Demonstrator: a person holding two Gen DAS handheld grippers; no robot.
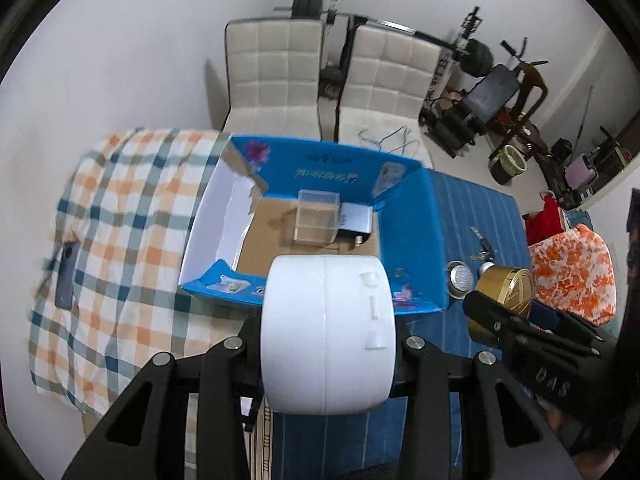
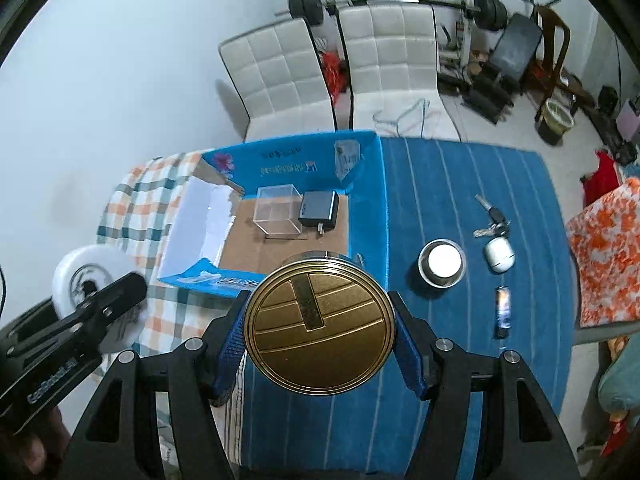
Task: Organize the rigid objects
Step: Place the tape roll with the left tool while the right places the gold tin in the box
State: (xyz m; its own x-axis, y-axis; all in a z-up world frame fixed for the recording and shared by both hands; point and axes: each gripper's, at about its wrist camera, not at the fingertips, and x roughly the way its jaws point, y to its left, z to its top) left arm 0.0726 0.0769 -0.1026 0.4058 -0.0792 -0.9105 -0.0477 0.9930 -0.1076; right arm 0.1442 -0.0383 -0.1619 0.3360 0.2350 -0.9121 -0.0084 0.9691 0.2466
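Note:
My left gripper (image 1: 327,344) is shut on a white plastic wheel-shaped reel (image 1: 327,334), held just short of the near wall of an open blue cardboard box (image 1: 404,216). My right gripper (image 2: 320,328) is shut on a round gold tin (image 2: 320,320), held above the blue cloth near the box's (image 2: 366,196) near right corner. Inside the box lie a clear plastic cube (image 2: 278,210) and a dark charger block (image 2: 319,208). The white reel also shows in the right wrist view (image 2: 86,276), and the gold tin in the left wrist view (image 1: 506,290).
On the blue striped cloth (image 2: 460,184) right of the box lie a small metal cup (image 2: 442,262), keys (image 2: 494,216), a white pod (image 2: 498,254) and a battery (image 2: 503,306). A phone (image 1: 67,274) lies on the checked cloth at left. Two white chairs (image 2: 380,60) stand behind the table.

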